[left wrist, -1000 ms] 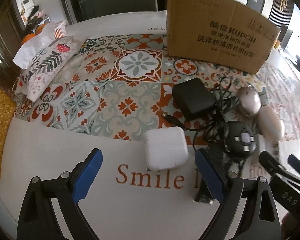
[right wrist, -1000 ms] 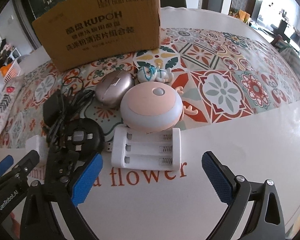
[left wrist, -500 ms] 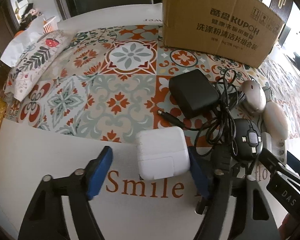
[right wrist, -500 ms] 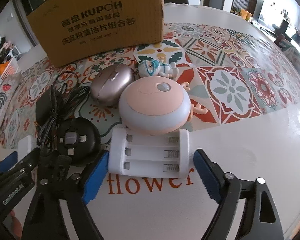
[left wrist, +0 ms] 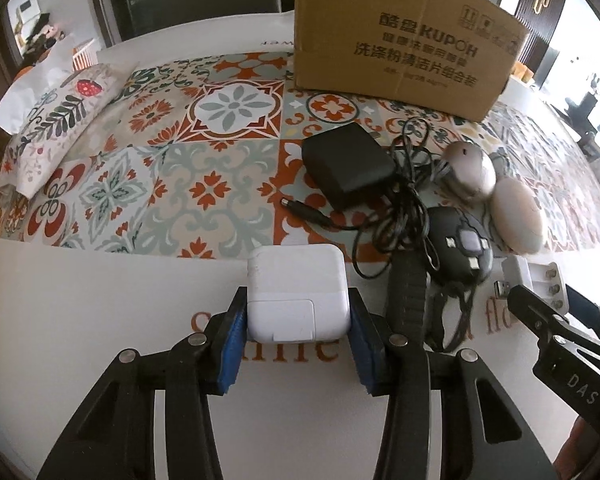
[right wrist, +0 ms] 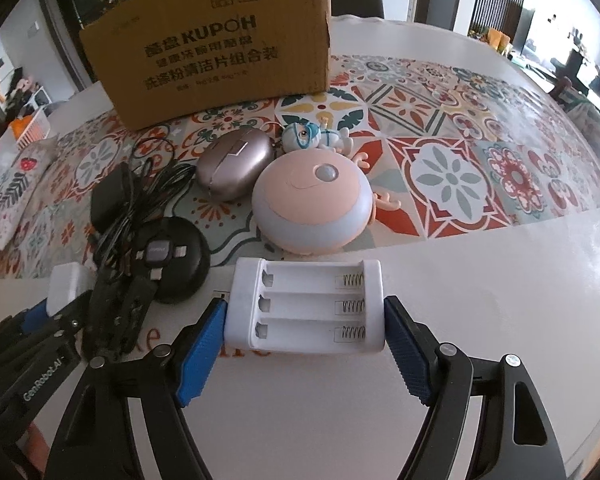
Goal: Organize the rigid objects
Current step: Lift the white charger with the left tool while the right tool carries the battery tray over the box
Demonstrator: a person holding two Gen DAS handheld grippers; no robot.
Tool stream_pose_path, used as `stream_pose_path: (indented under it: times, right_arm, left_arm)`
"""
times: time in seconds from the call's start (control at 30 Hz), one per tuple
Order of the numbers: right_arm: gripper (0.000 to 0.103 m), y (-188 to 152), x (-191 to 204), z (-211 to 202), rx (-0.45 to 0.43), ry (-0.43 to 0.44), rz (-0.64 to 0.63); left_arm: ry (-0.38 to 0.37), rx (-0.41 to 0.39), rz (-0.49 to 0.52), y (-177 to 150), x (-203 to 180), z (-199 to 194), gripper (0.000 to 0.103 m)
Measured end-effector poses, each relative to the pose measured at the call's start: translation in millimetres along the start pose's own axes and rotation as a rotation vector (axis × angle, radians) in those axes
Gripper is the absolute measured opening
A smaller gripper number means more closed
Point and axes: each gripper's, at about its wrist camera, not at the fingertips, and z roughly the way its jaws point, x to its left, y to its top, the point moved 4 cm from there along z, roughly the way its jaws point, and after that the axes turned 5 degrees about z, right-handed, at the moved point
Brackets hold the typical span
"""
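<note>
The white charger block lies on the table at the mat's edge, pinched between the blue pads of the left tongs. The white battery holder lies just in front of the pink round gadget, straddled by the right tongs, whose pads meet or nearly meet its ends. Lifting could snag the black cable tangle beside the charger, or the smooth holder may slip.

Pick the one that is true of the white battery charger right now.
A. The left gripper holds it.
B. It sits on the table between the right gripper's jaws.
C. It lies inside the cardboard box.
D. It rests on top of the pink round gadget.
B: the white battery charger lies flat on the table, with the right gripper straddling it, one jaw at each end.
</note>
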Motion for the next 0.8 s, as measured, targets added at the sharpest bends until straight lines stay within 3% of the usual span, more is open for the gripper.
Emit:
stream_pose_path:
  times: [0.3,0.8]
  right_arm:
    - [0.077,-3.3,0.6,-29.2,-0.051,0.025,-0.024]
    - [0.077,24.2,4.5,-86.7,-0.205,0.081,-0.064]
  left_arm:
    - [-0.015,-0.071,0.007,-1.8,-5.2,-30.0,0.045]
    - [-0.031,-0.225,0.016,23.4,-9.1,-93.7,0.045]
